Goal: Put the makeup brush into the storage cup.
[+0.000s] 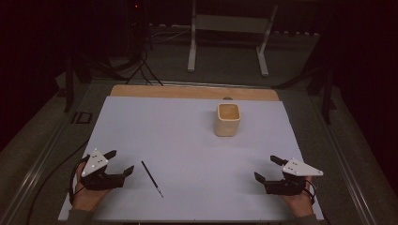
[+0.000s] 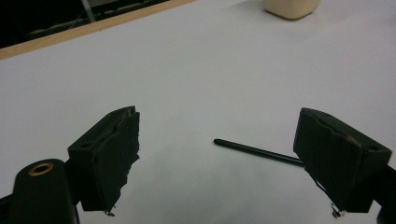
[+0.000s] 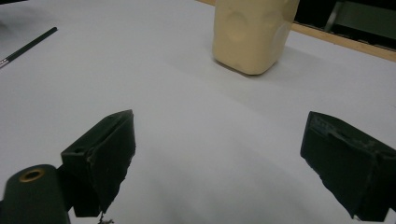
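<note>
While both sets of tongs rest low at the near edge with nothing between their jaws, the work looks barely begun. The wide white-covered bench (image 1: 187, 136), with a strip of bare wood along its far edge, carries two things well apart from each other. The larger is a cream-coloured, square-mouthed ceramic cup (image 1: 228, 119), standing upright toward the far right of the sheet. The left tongs (image 1: 117, 164) and the right tongs (image 1: 267, 168), each black with a grey three-cornered plate on top, stand with their jaws wide apart and hold nothing. Smallest is a thin black pencil-like stick (image 1: 151, 178), lying flat on the sheet just beside the left tongs, toward the middle.

Judging from this, the stick is untouched and not yet lifted; picking it up, and perhaps carrying it to the cup, is all left to do.

The left gripper view shows the stick (image 2: 254, 150) running behind one jaw, very near. The right gripper view faces the cup's dimpled side (image 3: 252, 32), which the high view does not reveal.
</note>
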`<state>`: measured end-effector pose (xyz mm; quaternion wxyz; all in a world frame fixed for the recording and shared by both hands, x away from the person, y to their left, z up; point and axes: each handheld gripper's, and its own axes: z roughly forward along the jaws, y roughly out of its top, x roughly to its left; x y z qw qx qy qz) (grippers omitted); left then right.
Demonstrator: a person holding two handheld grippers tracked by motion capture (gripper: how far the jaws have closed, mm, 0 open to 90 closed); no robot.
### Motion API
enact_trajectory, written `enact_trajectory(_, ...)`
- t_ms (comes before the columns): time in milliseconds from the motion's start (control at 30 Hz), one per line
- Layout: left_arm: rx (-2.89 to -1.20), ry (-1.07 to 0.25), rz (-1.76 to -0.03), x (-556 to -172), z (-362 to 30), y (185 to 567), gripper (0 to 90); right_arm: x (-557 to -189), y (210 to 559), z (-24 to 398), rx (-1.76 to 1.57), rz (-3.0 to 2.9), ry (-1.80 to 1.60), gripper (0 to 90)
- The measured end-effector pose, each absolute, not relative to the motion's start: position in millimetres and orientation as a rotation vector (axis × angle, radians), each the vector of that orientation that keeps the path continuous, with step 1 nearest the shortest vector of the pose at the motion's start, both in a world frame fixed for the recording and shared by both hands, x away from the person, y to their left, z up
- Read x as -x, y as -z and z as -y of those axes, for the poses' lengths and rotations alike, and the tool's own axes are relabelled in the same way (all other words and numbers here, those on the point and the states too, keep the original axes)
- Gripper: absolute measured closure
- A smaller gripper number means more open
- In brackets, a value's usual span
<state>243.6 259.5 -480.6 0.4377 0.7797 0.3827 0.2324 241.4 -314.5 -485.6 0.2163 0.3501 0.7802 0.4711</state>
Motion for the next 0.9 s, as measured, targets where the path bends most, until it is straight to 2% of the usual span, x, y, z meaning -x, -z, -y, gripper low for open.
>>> enact_trajectory(900,-1.936,-0.558,-0.909,-241.6,-256.3,477.1,15.3,-241.2,486.1,314.6,-0.969,-2.169,-1.304,10.0)
